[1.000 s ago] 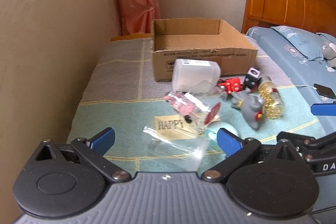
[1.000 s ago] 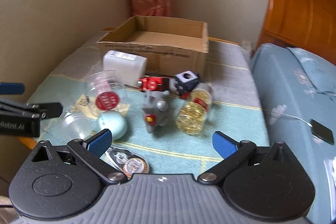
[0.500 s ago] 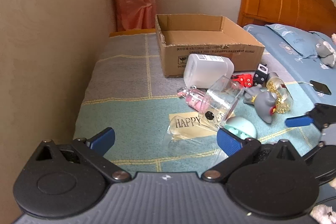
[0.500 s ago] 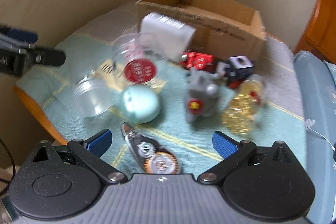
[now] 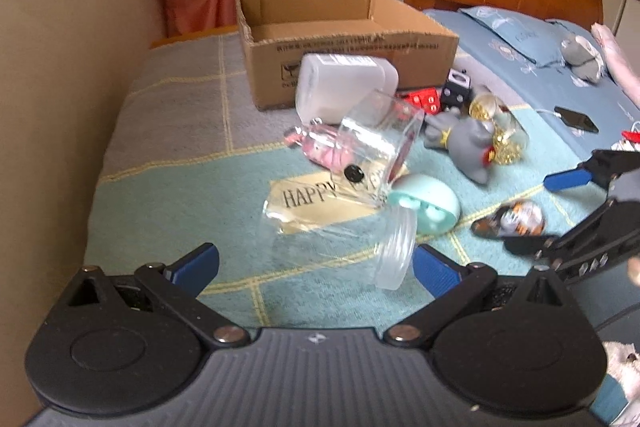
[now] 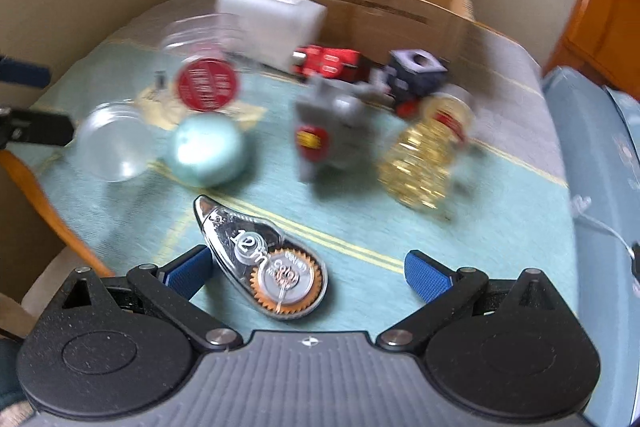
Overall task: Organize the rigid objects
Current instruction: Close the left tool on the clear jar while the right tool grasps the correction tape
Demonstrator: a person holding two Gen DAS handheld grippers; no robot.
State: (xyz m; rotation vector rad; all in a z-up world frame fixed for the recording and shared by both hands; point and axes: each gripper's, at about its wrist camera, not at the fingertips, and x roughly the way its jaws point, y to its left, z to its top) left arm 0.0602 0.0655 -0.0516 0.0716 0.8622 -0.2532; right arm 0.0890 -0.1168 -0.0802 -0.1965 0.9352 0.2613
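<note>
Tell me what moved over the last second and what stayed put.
The right claw swung down and closed in on the correction tape, now between its open fingers, untouched. The left claw neared the lying clear jar, also open. The cardboard box and toys stayed put.

Motion blur smears the right wrist view: the grey plastic elephant figure (image 6: 332,131) and the clear bottle of gold beads (image 6: 424,155) lose their detail, and the round red label (image 6: 207,89) is unreadable. The brown cardboard box (image 5: 344,39) hides its floor behind its front wall.
</note>
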